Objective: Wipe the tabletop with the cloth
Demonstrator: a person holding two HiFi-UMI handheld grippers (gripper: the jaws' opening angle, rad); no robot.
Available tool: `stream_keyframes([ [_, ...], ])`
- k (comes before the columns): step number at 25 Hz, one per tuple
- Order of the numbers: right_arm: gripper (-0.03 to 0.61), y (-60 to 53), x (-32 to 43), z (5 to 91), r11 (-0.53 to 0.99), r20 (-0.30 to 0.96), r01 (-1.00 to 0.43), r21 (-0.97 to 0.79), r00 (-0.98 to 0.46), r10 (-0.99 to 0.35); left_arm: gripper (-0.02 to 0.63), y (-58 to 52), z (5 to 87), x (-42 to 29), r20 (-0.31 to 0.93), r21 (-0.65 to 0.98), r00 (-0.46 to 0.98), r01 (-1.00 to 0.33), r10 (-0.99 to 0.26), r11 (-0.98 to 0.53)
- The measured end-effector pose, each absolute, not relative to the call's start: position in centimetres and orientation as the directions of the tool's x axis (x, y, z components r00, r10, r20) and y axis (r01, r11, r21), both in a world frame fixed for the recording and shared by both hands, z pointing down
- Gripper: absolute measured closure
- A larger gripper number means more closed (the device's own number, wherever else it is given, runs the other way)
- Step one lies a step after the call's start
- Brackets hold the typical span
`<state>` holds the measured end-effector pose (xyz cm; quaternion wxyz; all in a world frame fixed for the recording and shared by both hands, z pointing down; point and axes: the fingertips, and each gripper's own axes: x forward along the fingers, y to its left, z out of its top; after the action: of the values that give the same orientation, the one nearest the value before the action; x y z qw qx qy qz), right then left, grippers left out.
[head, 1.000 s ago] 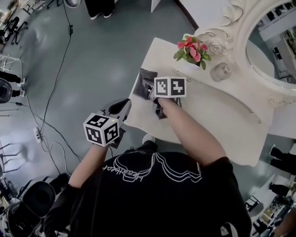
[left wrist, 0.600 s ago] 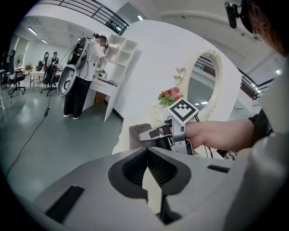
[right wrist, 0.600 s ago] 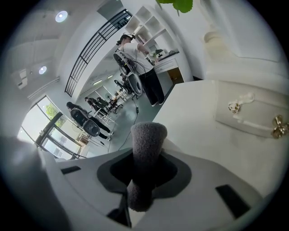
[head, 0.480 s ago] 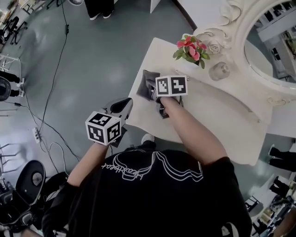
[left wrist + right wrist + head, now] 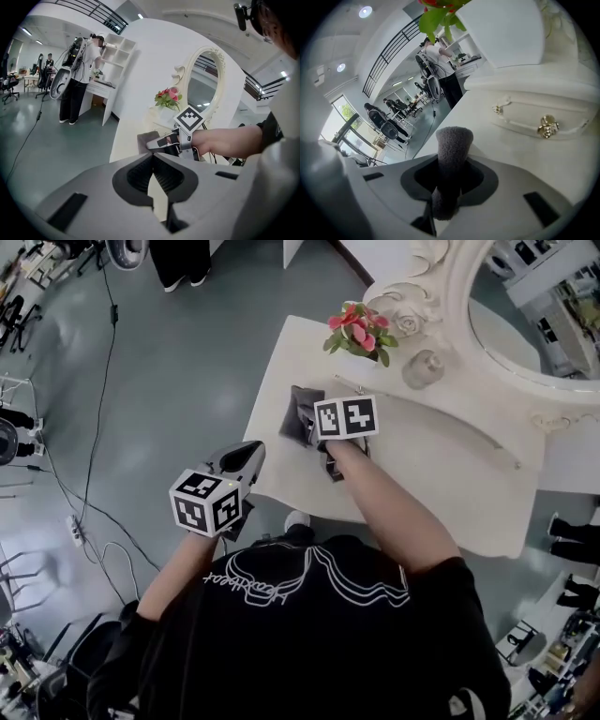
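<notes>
A dark grey cloth (image 5: 293, 414) lies on the white tabletop (image 5: 431, 460) near its left end. My right gripper (image 5: 307, 420) is shut on the cloth. In the right gripper view a fold of the cloth (image 5: 452, 150) stands clamped between the jaws of the right gripper (image 5: 449, 165), low over the tabletop (image 5: 511, 159). My left gripper (image 5: 246, 457) hangs shut and empty beside the table's near left corner. In the left gripper view the left gripper (image 5: 153, 157) has its jaws closed together, and beyond it are the cloth (image 5: 147, 139) and the right gripper (image 5: 161, 143).
A pot of pink flowers (image 5: 357, 330) and a small glass jar (image 5: 421, 367) stand at the table's back, below an ornate white mirror (image 5: 469, 306). A drawer front with gold handles (image 5: 546, 126) faces the right gripper. Cables (image 5: 94, 474) trail over the grey floor.
My right gripper has slid the cloth a little inward from the table's left edge. The left gripper has stayed shut beside the near corner. The head view has shifted.
</notes>
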<state>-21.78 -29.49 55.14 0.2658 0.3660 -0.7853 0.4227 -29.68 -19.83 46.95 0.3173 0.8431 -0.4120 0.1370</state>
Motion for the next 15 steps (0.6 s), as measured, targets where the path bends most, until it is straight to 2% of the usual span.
stream_keyframes([
  [15, 0.492, -28.1, -15.0, 55.3, 0.380, 0.743, -0.819, -0.430, -0.561, -0.366, 0.611, -18.9, 46.3, -23.8, 0.517, 0.400, 0.635, -0.772, -0.573, -0.494],
])
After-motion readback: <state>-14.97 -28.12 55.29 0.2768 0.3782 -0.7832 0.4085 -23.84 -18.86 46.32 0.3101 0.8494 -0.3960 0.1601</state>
